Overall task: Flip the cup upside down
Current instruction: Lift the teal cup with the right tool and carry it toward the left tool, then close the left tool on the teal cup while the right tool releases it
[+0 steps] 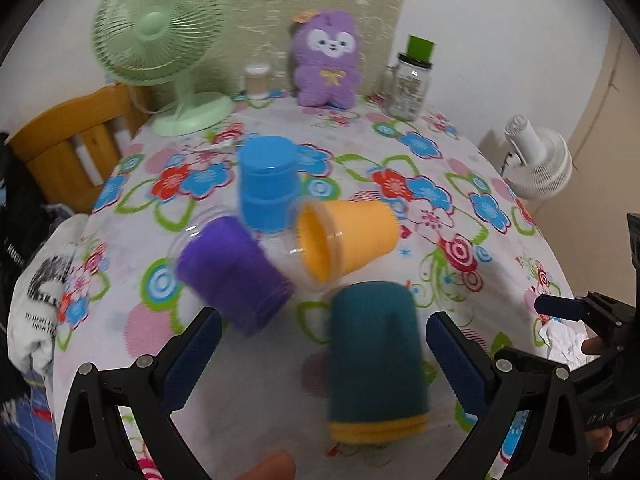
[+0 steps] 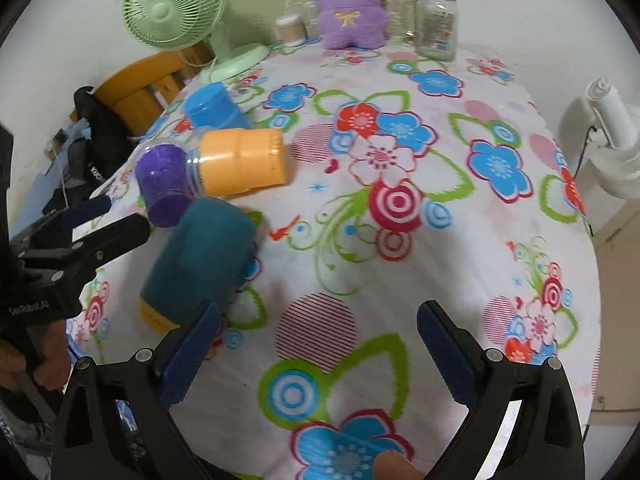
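Observation:
Several plastic cups sit on the flowered tablecloth (image 1: 420, 168). A teal cup with a yellow rim band (image 1: 376, 364) lies on its side between my left gripper's open jaws, and also shows in the right wrist view (image 2: 204, 256). My left gripper (image 1: 324, 364) is open around it without touching. A purple cup (image 1: 232, 272) and an orange cup (image 1: 348, 240) lie on their sides behind it. A blue cup (image 1: 268, 184) stands mouth down. My right gripper (image 2: 318, 356) is open and empty over bare cloth, to the right of the teal cup.
At the table's back stand a green fan (image 1: 160, 40), a purple plush toy (image 1: 326, 60), a glass jar with a green top (image 1: 408, 84) and a small container (image 1: 257, 80). A white fan (image 1: 536, 160) is off the right edge. A wooden chair (image 1: 72, 140) is at left.

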Motion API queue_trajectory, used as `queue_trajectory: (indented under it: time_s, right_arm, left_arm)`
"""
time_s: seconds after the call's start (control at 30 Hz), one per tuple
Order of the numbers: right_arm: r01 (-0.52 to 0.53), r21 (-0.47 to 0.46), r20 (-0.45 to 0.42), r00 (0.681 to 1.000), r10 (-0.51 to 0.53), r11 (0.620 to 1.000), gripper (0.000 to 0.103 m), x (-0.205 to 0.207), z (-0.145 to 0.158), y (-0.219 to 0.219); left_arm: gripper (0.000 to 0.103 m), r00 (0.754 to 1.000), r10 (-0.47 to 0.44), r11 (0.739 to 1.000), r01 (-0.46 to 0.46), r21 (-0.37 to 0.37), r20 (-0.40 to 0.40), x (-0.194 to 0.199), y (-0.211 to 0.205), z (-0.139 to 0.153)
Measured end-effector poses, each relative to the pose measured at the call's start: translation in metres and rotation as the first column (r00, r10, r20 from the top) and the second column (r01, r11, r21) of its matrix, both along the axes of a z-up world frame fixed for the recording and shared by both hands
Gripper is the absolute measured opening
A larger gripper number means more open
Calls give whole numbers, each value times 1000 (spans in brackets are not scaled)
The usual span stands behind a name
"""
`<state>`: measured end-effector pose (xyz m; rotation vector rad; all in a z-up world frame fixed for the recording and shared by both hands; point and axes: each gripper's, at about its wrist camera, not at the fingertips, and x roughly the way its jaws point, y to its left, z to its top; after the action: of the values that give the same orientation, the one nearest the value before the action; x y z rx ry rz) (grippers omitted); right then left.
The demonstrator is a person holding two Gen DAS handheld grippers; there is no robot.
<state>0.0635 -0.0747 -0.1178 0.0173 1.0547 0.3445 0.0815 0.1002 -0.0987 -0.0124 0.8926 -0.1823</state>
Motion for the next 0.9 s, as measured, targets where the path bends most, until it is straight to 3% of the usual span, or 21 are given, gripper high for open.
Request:
queue_trajectory:
  time_s: [0.37,0.67,0.83,0.9]
  right_arm:
    - [-38,-46,71,997,41,998,100,-8,6,-7]
    - [-24,-48,55,998,27,999,100,-4,-4,-17]
    - [-26,-40,57,998,28,999,100,-4,-5,-18]
    - [-22,-43,57,998,25,999,100,-3,-5,-18]
  left_arm:
    - [103,996,-44,995,50,81,-75,26,-34,-15]
    - [103,980,-75,982,104,160,-182,40,-53,-39]
    - [102,974,-53,983,90,159,-222,48,-53,-41]
    - [93,968,-51,982,93,163,-245,51,-53,-42]
